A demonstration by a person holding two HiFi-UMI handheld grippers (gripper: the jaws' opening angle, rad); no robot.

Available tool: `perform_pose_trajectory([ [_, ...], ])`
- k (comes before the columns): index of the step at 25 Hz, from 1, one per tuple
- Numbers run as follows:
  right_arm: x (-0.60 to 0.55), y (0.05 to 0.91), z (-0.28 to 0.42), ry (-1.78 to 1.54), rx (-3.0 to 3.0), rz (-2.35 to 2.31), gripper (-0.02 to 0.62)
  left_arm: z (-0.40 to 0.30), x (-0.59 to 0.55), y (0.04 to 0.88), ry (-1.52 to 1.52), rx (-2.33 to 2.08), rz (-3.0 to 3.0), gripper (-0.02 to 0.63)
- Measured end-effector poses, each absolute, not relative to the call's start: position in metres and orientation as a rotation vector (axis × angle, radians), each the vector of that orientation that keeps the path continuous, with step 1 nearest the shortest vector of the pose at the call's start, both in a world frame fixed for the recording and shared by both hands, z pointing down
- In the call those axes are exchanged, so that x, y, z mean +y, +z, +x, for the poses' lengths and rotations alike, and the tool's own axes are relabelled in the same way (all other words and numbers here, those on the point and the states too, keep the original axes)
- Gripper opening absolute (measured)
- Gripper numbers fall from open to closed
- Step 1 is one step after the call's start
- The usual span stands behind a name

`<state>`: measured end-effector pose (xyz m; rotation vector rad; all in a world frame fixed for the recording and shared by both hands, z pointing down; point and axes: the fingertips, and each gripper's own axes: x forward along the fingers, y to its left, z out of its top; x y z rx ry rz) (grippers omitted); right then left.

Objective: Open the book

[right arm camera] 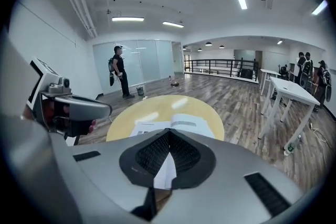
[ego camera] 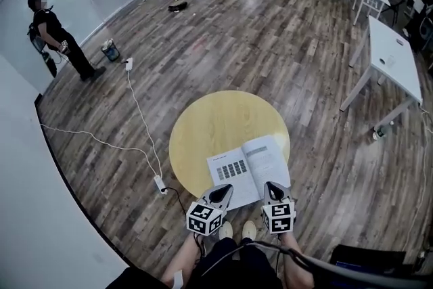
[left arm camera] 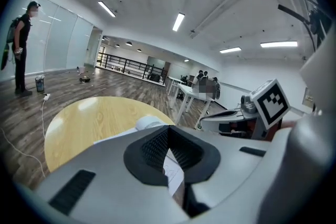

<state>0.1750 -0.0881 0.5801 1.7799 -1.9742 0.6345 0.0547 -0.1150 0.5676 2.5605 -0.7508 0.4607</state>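
Observation:
The book lies open on the near right part of the round yellow table, white pages up, a dark grid printed on its left page. My left gripper hovers over the book's near left corner, my right gripper over its near right edge. In the left gripper view the jaws meet at their tips with nothing held; a curled page of the book shows just beyond. The right gripper's jaws are also shut and empty, with the open book ahead.
A white cable with a power strip runs across the wooden floor left of the table. A person stands far off at the left beside a bucket. White tables stand at the right.

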Motion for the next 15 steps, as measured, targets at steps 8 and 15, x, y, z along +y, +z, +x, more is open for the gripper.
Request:
perform_pose_trajectory([
  [8, -0.122, 0.513, 0.132, 0.475, -2.127, 1.762, 0.005, 0.026, -0.136, 0.509, 0.335, -0.869, 2.629, -0.002],
  [15, -0.137, 0.468, 0.085, 0.375, -2.256, 1.729, 0.005, -0.009, -0.148, 0.462, 0.236, -0.985, 2.678, -0.002],
])
